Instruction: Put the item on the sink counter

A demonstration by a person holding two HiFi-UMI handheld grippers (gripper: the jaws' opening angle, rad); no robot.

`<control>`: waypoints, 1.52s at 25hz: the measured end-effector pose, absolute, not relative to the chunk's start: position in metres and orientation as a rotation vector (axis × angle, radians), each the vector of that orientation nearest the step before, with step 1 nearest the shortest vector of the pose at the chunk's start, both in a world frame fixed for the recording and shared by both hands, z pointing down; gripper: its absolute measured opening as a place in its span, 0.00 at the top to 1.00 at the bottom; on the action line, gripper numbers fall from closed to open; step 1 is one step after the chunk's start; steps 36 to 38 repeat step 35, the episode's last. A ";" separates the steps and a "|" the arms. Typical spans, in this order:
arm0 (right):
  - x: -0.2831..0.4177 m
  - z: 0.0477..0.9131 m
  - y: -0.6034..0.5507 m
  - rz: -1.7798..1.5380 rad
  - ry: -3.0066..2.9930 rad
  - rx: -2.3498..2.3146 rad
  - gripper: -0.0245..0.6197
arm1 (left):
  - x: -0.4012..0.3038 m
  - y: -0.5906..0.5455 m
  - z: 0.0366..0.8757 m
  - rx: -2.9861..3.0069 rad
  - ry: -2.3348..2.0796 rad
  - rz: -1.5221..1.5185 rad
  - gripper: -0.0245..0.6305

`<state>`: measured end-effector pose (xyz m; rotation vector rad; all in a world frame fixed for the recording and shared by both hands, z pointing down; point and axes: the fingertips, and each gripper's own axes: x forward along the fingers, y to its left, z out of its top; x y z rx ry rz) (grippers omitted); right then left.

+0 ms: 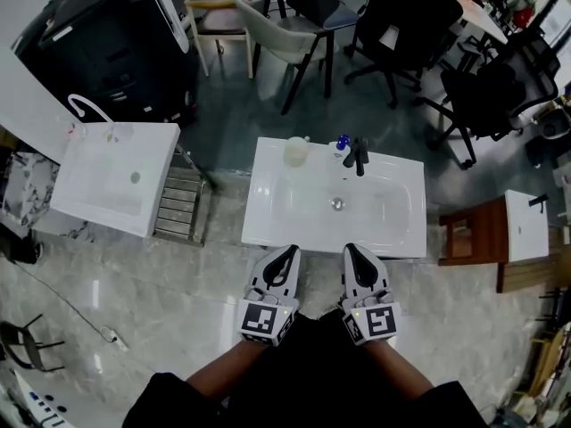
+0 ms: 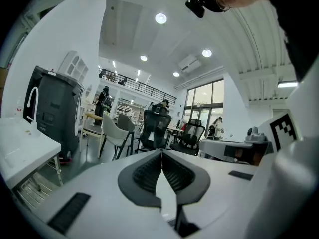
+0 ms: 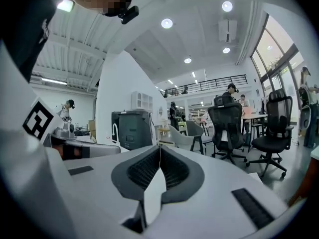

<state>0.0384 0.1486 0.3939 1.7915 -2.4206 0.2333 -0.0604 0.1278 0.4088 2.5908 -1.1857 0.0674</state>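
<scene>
The white sink counter [image 1: 268,230] stands just ahead of me in the head view, its basin drain [image 1: 336,203] in the middle. Along its back edge are a pale translucent cup [image 1: 295,151], a small blue-topped item [image 1: 343,143] and a black faucet [image 1: 359,157]. My left gripper [image 1: 288,250] and right gripper [image 1: 351,248] hover side by side over the counter's front edge, well short of those items. Both are shut with nothing between the pads. The left gripper view shows its jaws [image 2: 162,152] closed tip to tip, and the right gripper view shows the same [image 3: 160,147].
A second white sink [image 1: 116,181] with a white faucet [image 1: 87,105] stands to the left, a metal rack [image 1: 181,205] between the two. A black cabinet [image 1: 107,43] and several chairs [image 1: 285,34] stand beyond. A wooden cabinet [image 1: 468,230] is at right.
</scene>
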 end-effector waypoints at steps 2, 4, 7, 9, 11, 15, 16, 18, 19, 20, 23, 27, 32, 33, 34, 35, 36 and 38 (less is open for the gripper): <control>0.046 0.396 0.159 0.242 -2.411 1.789 0.91 | -0.052 0.136 0.410 2.616 -1.206 0.088 0.93; 0.057 0.394 0.173 0.215 -2.412 1.793 0.91 | -0.040 0.148 0.405 2.629 -1.226 0.089 0.93; 0.080 0.388 0.199 0.169 -2.402 1.831 0.91 | -0.019 0.176 0.409 2.554 -1.230 0.075 0.93; 0.096 0.386 0.214 0.168 -2.392 1.846 0.91 | -0.003 0.194 0.411 2.530 -1.239 0.094 0.93; 0.111 0.384 0.230 0.195 -2.381 1.847 0.91 | 0.015 0.216 0.406 2.550 -1.259 0.112 0.93; 0.136 0.387 0.272 0.230 -2.366 1.832 0.91 | 0.048 0.261 0.396 2.622 -1.292 0.145 0.93; 0.140 0.387 0.281 0.223 -2.369 1.824 0.91 | 0.054 0.272 0.393 2.638 -1.306 0.144 0.93; 0.147 0.387 0.299 0.209 -2.376 1.800 0.91 | 0.066 0.291 0.384 2.664 -1.339 0.125 0.93; 0.151 0.388 0.308 0.207 -2.377 1.785 0.91 | 0.071 0.301 0.382 2.665 -1.354 0.118 0.93; 0.154 0.389 0.316 0.203 -2.382 1.772 0.91 | 0.075 0.309 0.381 2.660 -1.367 0.120 0.93; 0.164 0.383 0.332 0.126 -2.426 1.766 0.91 | 0.083 0.332 0.385 2.634 -1.403 0.131 0.93; 0.170 0.382 0.354 0.089 -2.462 1.742 0.91 | 0.091 0.357 0.386 2.629 -1.437 0.154 0.93; 0.184 0.382 0.374 0.102 -2.468 1.759 0.91 | 0.110 0.373 0.385 2.644 -1.441 0.136 0.93; 0.187 0.382 0.376 0.101 -2.470 1.758 0.91 | 0.114 0.375 0.385 2.643 -1.435 0.134 0.93; 0.188 0.382 0.379 0.100 -2.473 1.754 0.91 | 0.119 0.376 0.386 2.641 -1.428 0.134 0.93; 0.190 0.383 0.382 0.100 -2.476 1.750 0.91 | 0.123 0.378 0.387 2.638 -1.420 0.135 0.93; 0.190 0.383 0.382 0.100 -2.476 1.750 0.91 | 0.123 0.378 0.387 2.638 -1.420 0.135 0.93; 0.190 0.383 0.382 0.100 -2.476 1.750 0.91 | 0.123 0.378 0.387 2.638 -1.420 0.135 0.93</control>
